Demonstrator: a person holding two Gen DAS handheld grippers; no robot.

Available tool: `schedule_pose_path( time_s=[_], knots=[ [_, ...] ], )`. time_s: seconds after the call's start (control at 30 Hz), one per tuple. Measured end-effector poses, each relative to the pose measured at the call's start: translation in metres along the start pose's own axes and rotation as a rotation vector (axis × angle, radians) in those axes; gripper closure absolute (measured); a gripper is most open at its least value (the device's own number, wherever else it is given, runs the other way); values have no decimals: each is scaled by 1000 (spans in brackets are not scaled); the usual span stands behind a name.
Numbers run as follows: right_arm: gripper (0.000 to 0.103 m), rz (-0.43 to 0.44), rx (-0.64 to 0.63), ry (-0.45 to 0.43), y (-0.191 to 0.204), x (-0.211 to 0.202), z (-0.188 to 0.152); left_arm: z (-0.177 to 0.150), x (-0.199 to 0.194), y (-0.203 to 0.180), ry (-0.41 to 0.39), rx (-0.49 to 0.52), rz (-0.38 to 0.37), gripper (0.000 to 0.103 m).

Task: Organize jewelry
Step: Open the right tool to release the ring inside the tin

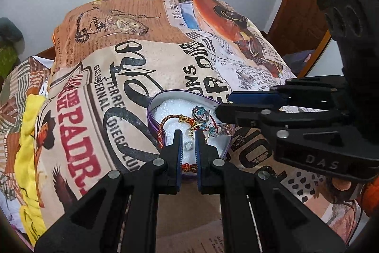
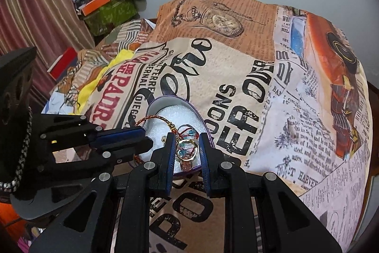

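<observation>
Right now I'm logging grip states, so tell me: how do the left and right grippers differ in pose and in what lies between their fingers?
The left gripper stands over the purple tin's near edge, the red braided bracelet crossing its gap; the right gripper frames a gold ring with coloured beads. In the left view the right gripper enters sideways, the left points forward. Both look open, touching nothing clearly, fingers blue-padded.

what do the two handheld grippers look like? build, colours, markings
Both match: the left gripper and right gripper have matte black plastic linkage arms with round silver pivot pins and black fingers faced with ribbed blue pads. The right gripper's body reads "DAS" in raised letters in the left wrist view. A black-and-white braided cord hangs on the left gripper's body.
</observation>
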State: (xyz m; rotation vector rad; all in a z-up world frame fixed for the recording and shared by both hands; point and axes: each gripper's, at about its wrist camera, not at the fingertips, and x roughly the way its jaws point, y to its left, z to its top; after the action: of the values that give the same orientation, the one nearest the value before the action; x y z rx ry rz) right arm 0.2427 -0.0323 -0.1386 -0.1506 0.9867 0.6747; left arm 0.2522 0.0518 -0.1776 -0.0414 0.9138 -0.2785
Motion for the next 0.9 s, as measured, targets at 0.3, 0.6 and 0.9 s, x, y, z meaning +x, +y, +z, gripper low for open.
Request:
schedule_pose_path(
  time_s=[0.3, 0.6, 0.9],
  knots=[
    [85, -2, -14, 22, 4, 6, -2, -1, -11, 7, -19, -22, 12, 94],
    [83, -36, -32, -11, 11, -12, -1, 1, -43, 9, -74, -49, 38, 88],
    [83, -79, -46, -149, 27, -77, -1, 8, -102, -13, -196, -21, 91, 85]
  ],
)
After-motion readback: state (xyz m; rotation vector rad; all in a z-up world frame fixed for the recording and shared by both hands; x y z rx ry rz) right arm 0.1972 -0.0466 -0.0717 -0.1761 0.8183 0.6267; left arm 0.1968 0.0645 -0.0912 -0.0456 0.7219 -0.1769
